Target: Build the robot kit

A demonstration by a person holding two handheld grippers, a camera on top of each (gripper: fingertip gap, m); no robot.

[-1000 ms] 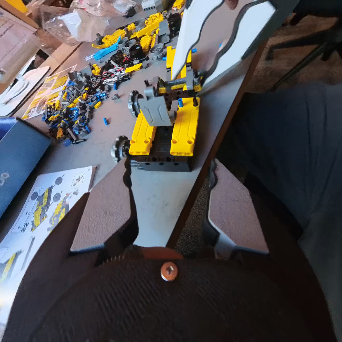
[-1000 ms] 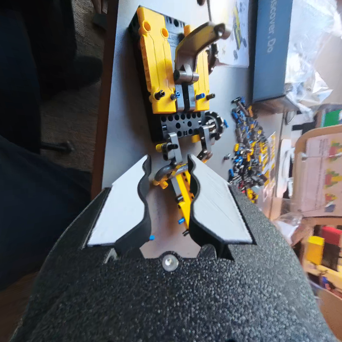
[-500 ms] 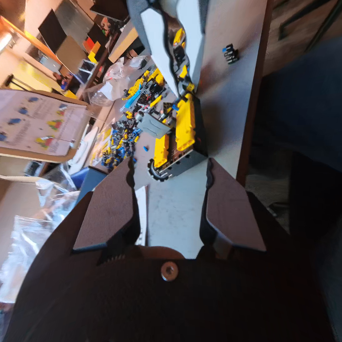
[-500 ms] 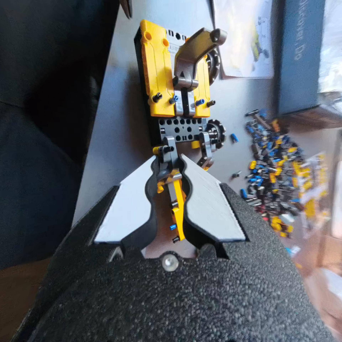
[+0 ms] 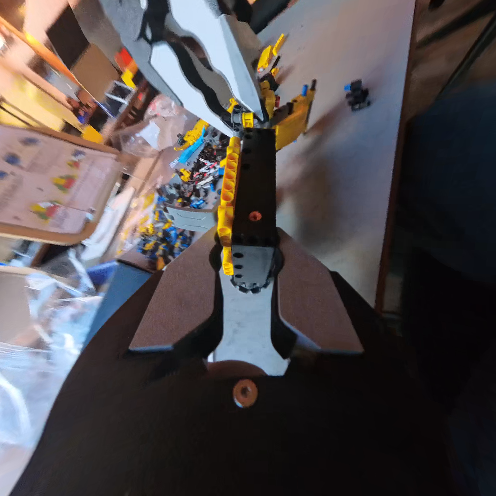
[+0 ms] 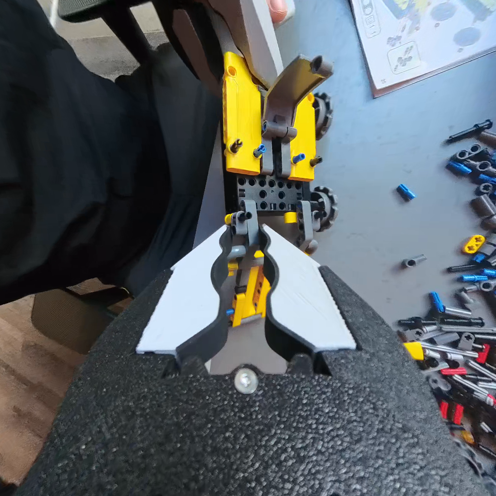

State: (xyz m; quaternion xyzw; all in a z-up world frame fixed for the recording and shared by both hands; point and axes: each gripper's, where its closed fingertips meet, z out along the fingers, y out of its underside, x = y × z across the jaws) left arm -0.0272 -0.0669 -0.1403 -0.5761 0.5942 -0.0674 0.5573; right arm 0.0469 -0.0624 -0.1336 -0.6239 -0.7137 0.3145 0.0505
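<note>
A yellow and black brick vehicle model [image 6: 268, 150] with a grey curved piece [image 6: 292, 80] and toothed wheels sits at the grey table's edge. My right gripper [image 6: 245, 230] is shut on the grey and yellow arm [image 6: 249, 298] at the model's near end. My left gripper [image 5: 247, 249] is closed around the black rear block [image 5: 255, 188] at the other end, with a toothed wheel [image 5: 251, 285] between its fingers. The right gripper [image 5: 241, 115] shows at the top of the left wrist view. The left gripper [image 6: 255, 45] shows beyond the model in the right wrist view.
A heap of loose small pieces [image 6: 461, 341] lies on the table [image 6: 375, 255] to the right, with an instruction booklet [image 6: 429, 35] beyond. A small black and blue piece [image 5: 357, 94] lies alone. A blue box [image 5: 118, 284] and plastic bags are left. A person's dark clothing [image 6: 80, 161] borders the table edge. Across from one pair of fingers to the other is roughly 8 centimeters.
My left gripper has moved forward to the model and closed on its rear end. My right gripper has stayed shut on the arm, and the view has rolled.
</note>
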